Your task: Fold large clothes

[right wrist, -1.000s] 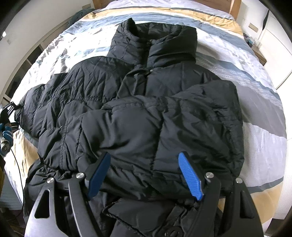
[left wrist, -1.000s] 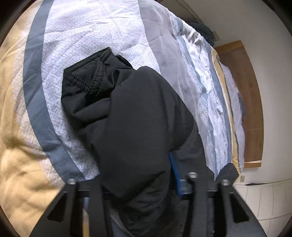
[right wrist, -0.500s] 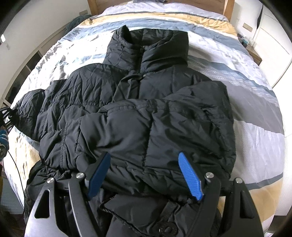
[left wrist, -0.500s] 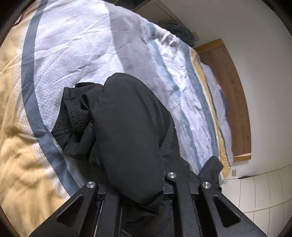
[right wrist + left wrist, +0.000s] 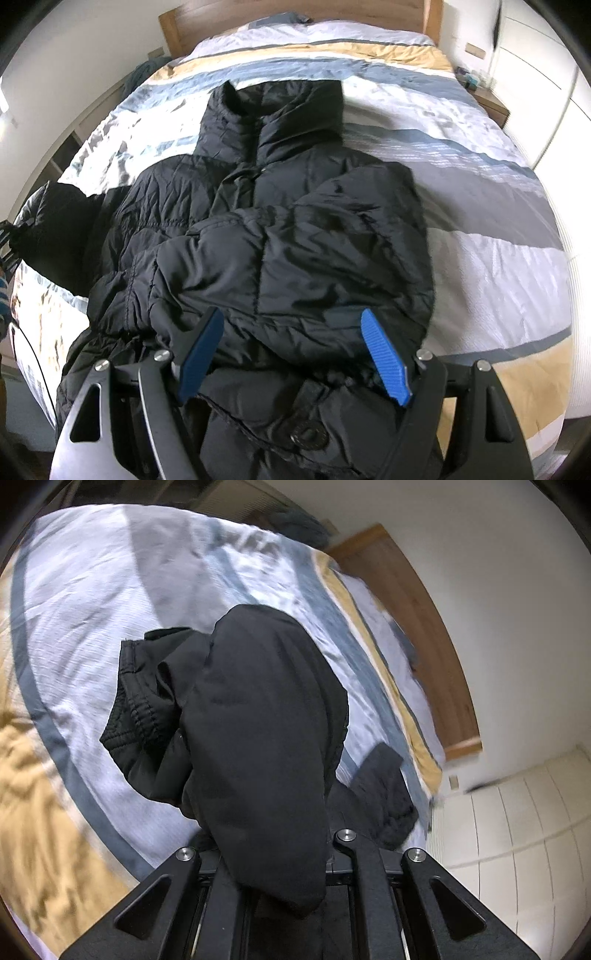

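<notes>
Since a second ago, the sleeve (image 5: 258, 738) is lifted higher off the bed (image 5: 92, 590). It is pinched tight in the left gripper (image 5: 273, 860) and hangs over it. If the puffy cloth is pulled too fast, it can slip out. The right gripper (image 5: 291, 358) is spread wide, tipped down over the jacket (image 5: 295, 229), gripping nothing.

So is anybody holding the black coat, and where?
Yes. The left gripper is shut on the black coat's sleeve, near the cuff end. The right gripper is open over the coat, holding nothing.
</notes>
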Tool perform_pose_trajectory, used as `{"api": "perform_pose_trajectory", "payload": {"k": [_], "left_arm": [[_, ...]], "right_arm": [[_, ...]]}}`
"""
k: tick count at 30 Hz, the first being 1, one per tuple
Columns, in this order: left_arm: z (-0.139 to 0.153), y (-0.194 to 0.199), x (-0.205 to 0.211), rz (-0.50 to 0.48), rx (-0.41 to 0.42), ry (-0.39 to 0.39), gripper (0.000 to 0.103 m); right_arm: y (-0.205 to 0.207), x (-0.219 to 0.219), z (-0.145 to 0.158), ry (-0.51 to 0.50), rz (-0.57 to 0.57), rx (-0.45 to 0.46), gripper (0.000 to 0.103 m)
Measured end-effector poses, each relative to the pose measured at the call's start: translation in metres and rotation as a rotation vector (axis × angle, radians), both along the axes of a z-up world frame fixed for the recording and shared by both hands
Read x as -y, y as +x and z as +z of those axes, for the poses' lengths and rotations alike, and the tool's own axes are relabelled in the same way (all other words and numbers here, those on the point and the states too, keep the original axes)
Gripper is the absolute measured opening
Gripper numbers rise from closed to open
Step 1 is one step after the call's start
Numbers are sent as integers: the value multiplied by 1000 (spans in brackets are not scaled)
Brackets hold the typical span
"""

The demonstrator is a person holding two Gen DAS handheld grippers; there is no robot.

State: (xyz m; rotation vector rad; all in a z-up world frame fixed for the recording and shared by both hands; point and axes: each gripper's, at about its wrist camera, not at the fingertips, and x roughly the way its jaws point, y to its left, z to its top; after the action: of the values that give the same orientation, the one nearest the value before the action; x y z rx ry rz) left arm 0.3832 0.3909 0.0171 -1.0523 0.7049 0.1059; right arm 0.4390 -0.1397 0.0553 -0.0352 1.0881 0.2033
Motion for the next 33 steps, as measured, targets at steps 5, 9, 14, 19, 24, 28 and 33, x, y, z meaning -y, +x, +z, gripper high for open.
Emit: {"api": "perform_pose_trajectory", "payload": {"k": [5, 9, 14, 19, 24, 28, 33], "left_arm": [[14, 12, 47, -108, -1, 38, 8], [24, 21, 88, -197, -2, 84, 8], [34, 37, 155, -354, -37, 228, 8], [25, 45, 223, -500, -102, 394, 8], [3, 44, 266, -595, -162, 532, 9], [-13, 39, 286, -654, -195, 613, 11], [-31, 29, 301, -716, -224, 647, 19]], "right_arm": [[-11, 27, 11, 21, -46, 26, 77], [-18, 46, 17, 35, -79, 38, 77], [-29, 73, 24, 56, -122, 58, 77], [-39, 97, 27, 67, -166, 65, 77], [-49, 121, 29, 72, -207, 70, 77], [-56, 133, 24, 72, -234, 60, 77], [-60, 137, 18, 73, -241, 47, 77]]}}
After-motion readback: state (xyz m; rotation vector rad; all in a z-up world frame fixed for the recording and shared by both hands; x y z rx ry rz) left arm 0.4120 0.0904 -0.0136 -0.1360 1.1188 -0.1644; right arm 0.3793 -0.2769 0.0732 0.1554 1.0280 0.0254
